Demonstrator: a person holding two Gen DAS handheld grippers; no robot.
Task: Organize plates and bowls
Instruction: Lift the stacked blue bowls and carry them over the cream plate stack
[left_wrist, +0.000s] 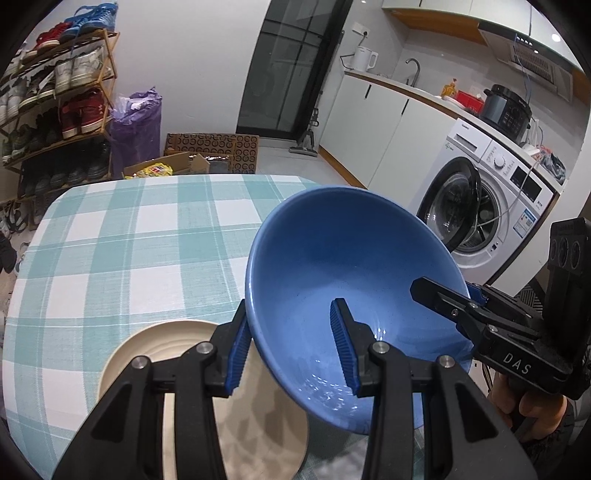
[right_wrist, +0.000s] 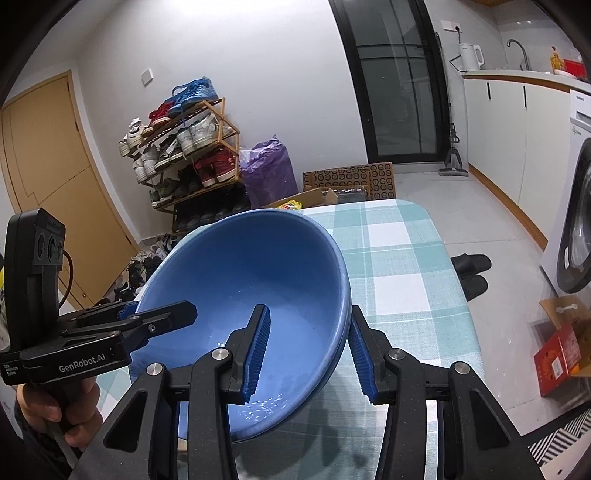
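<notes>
A deep blue bowl (left_wrist: 325, 258) (right_wrist: 240, 266) hangs tilted above the table, gripped from both sides. My left gripper (left_wrist: 290, 306) (right_wrist: 159, 310) is shut on its left wall, one pad inside and one outside. On the opposite wall my right gripper (right_wrist: 309, 310) (left_wrist: 443, 291) is shut the same way. In the right wrist view the bowl's right edge shows a doubled rim, as if two bowls were nested. A beige plate (left_wrist: 166, 343) lies on the checked tablecloth (left_wrist: 110, 240) (right_wrist: 399, 258) below the bowl, partly hidden by my left fingers.
A washing machine (left_wrist: 480, 206) with its door open stands to the right of the table. Beyond the far edge are a shoe rack (right_wrist: 184, 155), a purple bag (right_wrist: 269, 173) and cardboard boxes (left_wrist: 207, 147). Black slippers (right_wrist: 469, 266) and an orange box (right_wrist: 557, 358) lie on the floor.
</notes>
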